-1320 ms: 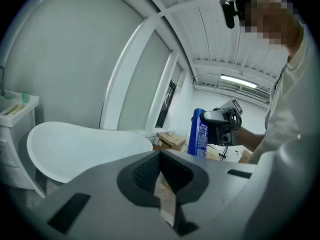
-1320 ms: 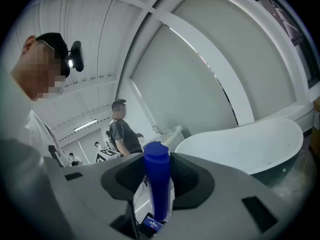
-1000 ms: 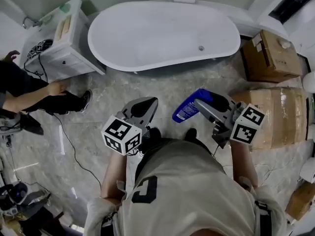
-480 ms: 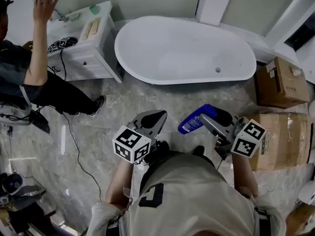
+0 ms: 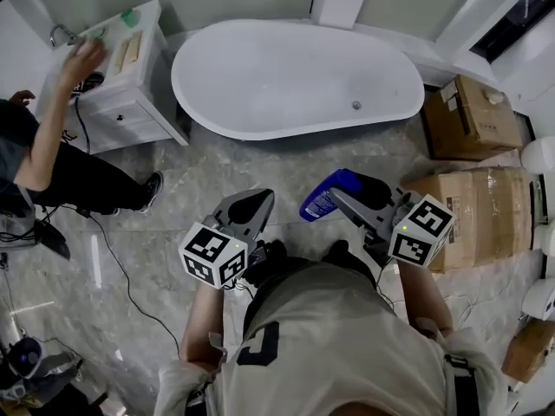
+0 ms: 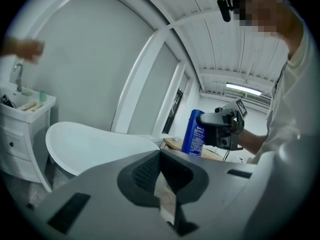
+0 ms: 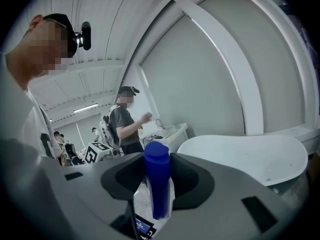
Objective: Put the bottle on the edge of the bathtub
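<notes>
Before a white oval bathtub (image 5: 299, 131), on a grey marbled floor (image 5: 217, 167), a person stands holding a gripper in each hand, seen from above. The right gripper (image 5: 349, 194) is clamped on a blue bottle (image 5: 323, 201), its two jaws pressing the bottle's sides just below the cap. The bottle stands upright in the grip, with a printed label on its body. It hangs in the air over the floor, short of the tub's near rim and not touching it. The left gripper (image 5: 249, 206) sits beside it, its jaws drawn together with nothing between them. To the left of the tub is a white sink cabinet (image 5: 130, 89), where a second person (image 5: 52, 159) reaches a hand toward the top. Cardboard boxes (image 5: 475, 115) stand to the right of the tub.
</notes>
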Tool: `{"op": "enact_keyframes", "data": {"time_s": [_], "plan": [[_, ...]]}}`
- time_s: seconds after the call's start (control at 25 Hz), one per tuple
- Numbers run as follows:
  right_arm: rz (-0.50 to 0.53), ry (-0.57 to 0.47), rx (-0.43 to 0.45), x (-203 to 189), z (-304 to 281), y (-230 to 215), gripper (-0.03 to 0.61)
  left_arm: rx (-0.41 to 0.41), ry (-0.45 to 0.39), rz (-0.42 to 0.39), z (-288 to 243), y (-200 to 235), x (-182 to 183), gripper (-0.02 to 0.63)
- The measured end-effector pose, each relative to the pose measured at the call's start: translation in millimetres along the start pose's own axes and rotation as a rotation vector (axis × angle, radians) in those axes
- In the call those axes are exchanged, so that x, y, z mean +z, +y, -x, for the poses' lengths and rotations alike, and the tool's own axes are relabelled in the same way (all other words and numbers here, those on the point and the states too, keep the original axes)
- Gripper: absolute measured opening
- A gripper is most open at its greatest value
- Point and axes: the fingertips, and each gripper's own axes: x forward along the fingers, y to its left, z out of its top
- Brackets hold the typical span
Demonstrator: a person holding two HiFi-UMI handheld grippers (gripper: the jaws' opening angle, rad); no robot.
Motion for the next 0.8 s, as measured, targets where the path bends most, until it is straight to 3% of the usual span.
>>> {"op": "enact_keyframes", "data": {"time_s": [0.24, 0.44, 0.8], "plan": [[0.042, 0.012, -0.065, -1.5, 4.9, -3.7, 0.160, -0.034, -0.001, -0.009, -12.5, 0.6, 3.3, 0.057], [0.016, -0.017, -0.086, -7.4, 23.0, -20.1, 0.160, -0.045, 0.008, -0.031, -27.8, -11.6, 4.8, 0.057], [0.053, -0.032, -0.048, -7.0, 62.6, -56.6, 0.160, -0.012, 0.059, -0.096, -79.3, -45.0, 14.1, 0.057]]}}
